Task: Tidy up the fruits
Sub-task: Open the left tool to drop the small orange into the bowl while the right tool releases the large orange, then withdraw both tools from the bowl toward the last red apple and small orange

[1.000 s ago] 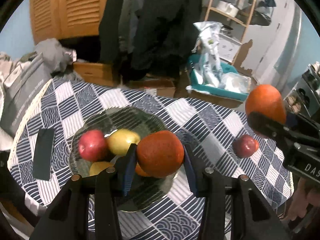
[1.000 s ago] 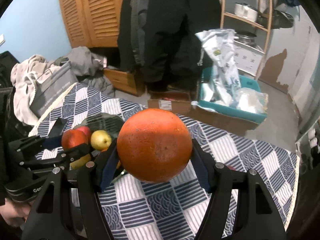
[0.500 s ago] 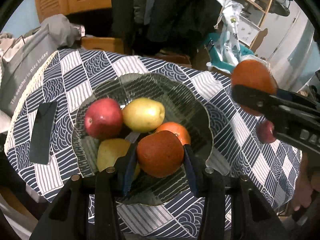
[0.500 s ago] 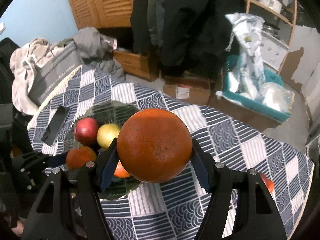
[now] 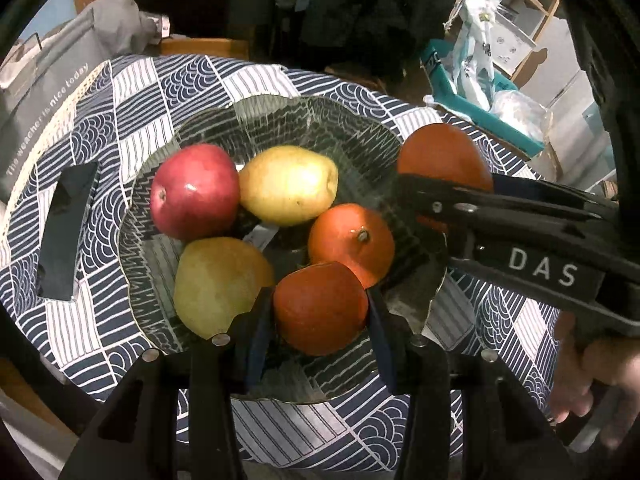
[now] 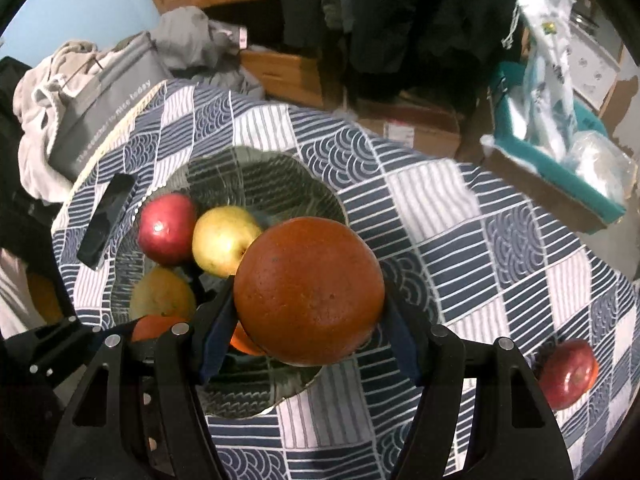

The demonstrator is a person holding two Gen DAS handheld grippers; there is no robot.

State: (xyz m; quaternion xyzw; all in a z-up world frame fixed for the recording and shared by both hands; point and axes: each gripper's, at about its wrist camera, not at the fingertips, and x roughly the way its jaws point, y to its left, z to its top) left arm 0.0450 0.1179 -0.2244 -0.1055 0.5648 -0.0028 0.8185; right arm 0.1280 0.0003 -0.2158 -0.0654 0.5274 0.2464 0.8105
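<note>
A glass bowl on the patterned tablecloth holds a red apple, a yellow apple, a pear and an orange. My left gripper is shut on an orange, low inside the bowl's near side. My right gripper is shut on a bigger orange and holds it over the bowl's right rim; it also shows in the left wrist view. A second red apple lies on the cloth at the right.
A black phone lies on the cloth left of the bowl. A grey bag and clothes sit beyond the table's left edge. Cardboard boxes and a teal bin stand on the floor behind.
My left gripper has lowered its orange into the bowl beside the other fruit. My right gripper has moved left and down with its orange to the bowl's right rim.
</note>
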